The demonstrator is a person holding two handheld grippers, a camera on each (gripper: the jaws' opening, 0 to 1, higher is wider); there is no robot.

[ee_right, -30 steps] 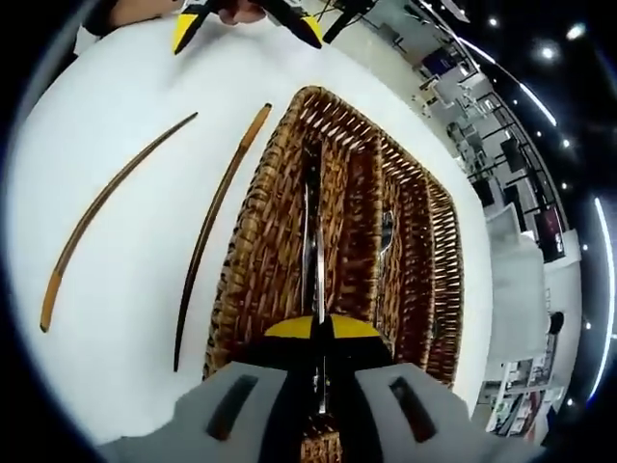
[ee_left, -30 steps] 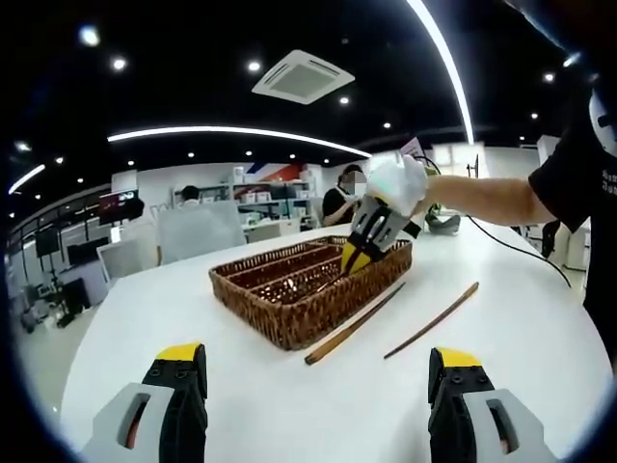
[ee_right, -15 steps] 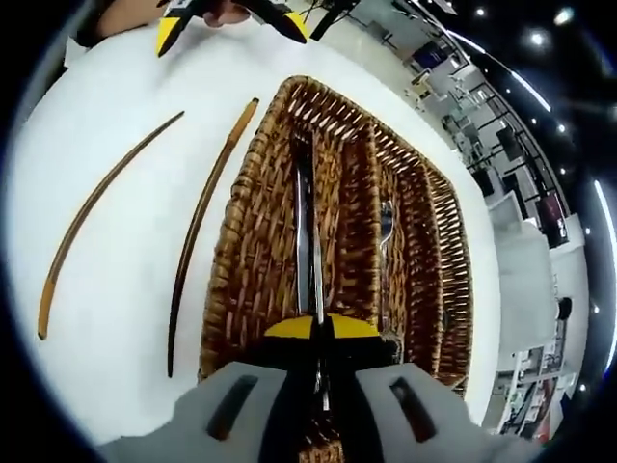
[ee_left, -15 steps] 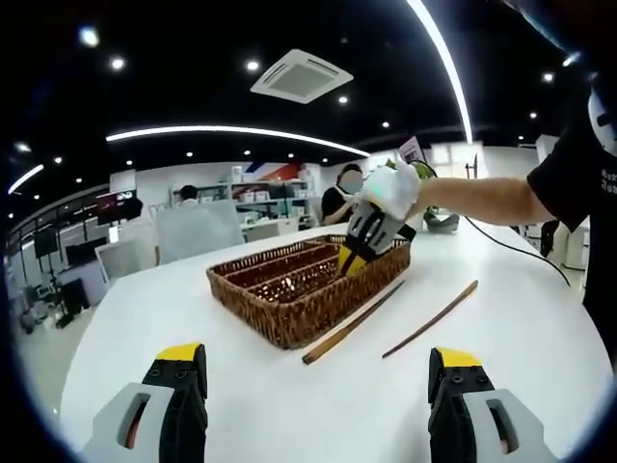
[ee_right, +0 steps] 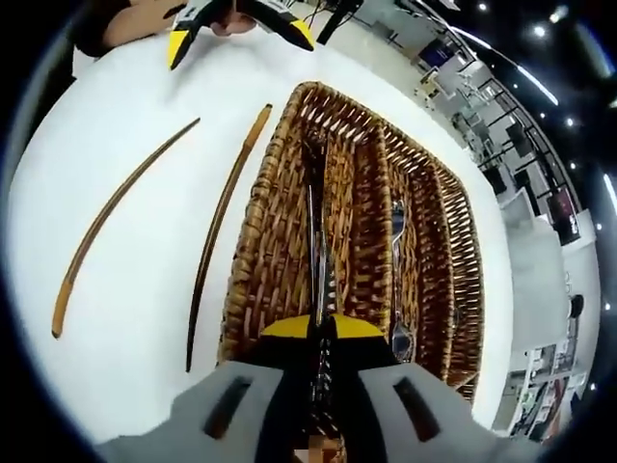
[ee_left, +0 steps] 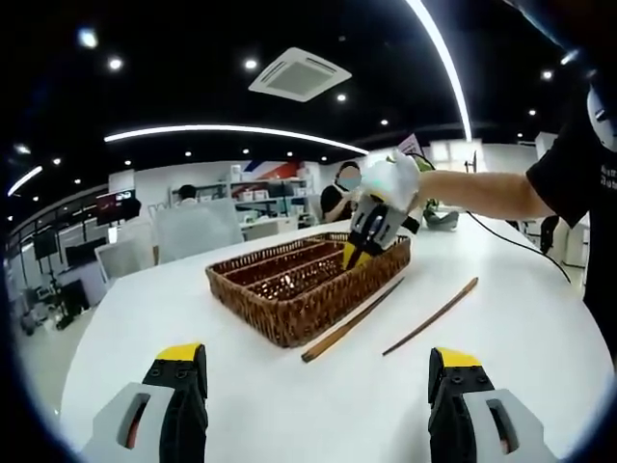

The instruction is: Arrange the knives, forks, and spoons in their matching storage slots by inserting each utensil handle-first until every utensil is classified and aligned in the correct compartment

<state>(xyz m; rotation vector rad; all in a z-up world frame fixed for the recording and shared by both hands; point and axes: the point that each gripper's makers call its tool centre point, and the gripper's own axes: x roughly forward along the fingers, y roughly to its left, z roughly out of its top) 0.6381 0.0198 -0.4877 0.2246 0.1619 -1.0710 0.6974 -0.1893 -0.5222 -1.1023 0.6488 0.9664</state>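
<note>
A brown wicker tray (ee_left: 289, 294) with long slots sits on the white table. My right gripper (ee_right: 323, 328) is shut on a slim metal utensil (ee_right: 314, 241), which runs lengthwise down the leftmost slot of the tray (ee_right: 253, 260). A fork-like piece (ee_right: 396, 231) lies two slots to the right. In the left gripper view, a gloved hand holds the right gripper (ee_left: 352, 253) tilted down over the tray's far right end. My left gripper (ee_left: 318, 386) stands open near the table's front with nothing between its jaws, and appears as the left gripper (ee_right: 239, 40) beyond the tray.
Two long thin wooden sticks (ee_left: 352, 321) (ee_left: 431, 316) lie on the table right of the tray, and the sticks (ee_right: 220, 231) (ee_right: 116, 217) are left of it in the right gripper view. People and office desks fill the background.
The right gripper has risen slightly over the tray's end, still holding the utensil. The left gripper has stayed in place.
</note>
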